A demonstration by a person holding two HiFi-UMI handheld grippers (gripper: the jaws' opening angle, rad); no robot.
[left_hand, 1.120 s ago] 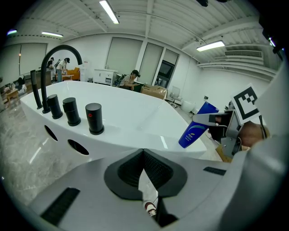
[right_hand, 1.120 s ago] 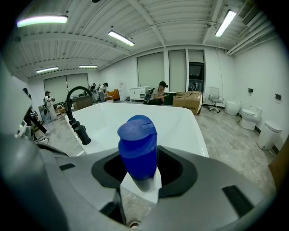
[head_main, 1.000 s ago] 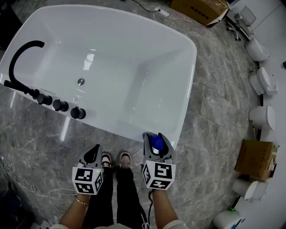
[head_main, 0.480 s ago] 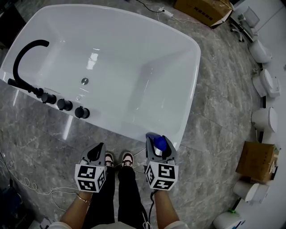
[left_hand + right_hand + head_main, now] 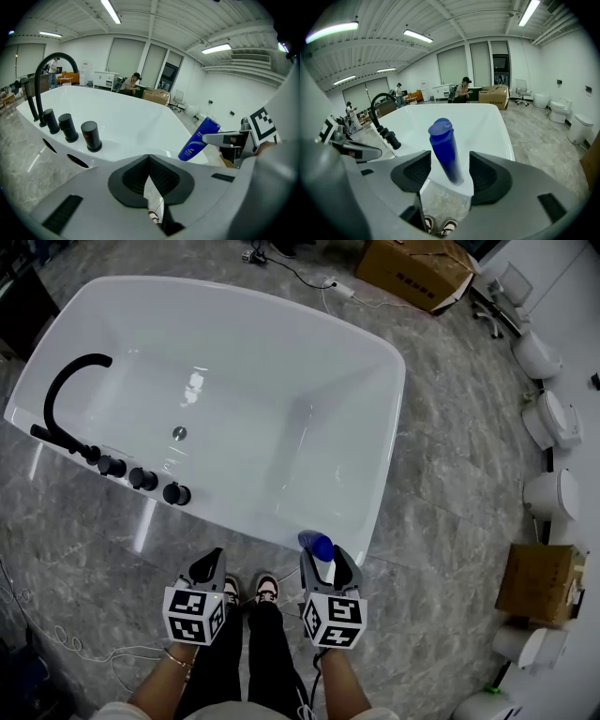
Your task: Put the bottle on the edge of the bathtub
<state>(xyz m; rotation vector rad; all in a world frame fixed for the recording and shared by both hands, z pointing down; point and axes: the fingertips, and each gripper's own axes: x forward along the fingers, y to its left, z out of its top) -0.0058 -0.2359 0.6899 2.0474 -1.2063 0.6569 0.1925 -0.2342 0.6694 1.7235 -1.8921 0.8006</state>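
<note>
The blue bottle [image 5: 318,545] stands on the near rim of the white bathtub [image 5: 397,409], close to its right corner. My right gripper [image 5: 323,557] is open around the bottle. In the right gripper view the bottle [image 5: 446,150] stands between the two black pads [image 5: 414,172] with a gap on each side. These jaws have just been opening, with the bottle still between them. My left gripper [image 5: 211,564] hangs shut and empty over the floor to the left. The left gripper view shows the bottle [image 5: 198,139] at its right, on the tub's rim [image 5: 117,157].
A black faucet [image 5: 67,390] and three black knobs [image 5: 142,479] sit on the tub's left rim. A cardboard box [image 5: 417,268] lies beyond the tub, and toilets [image 5: 553,413] line the right wall. The person's shoes [image 5: 267,589] stand on the marble floor below the grippers.
The right gripper's jaws have spread apart and let go of the bottle, which stays on the rim. The left gripper has not moved noticeably.
</note>
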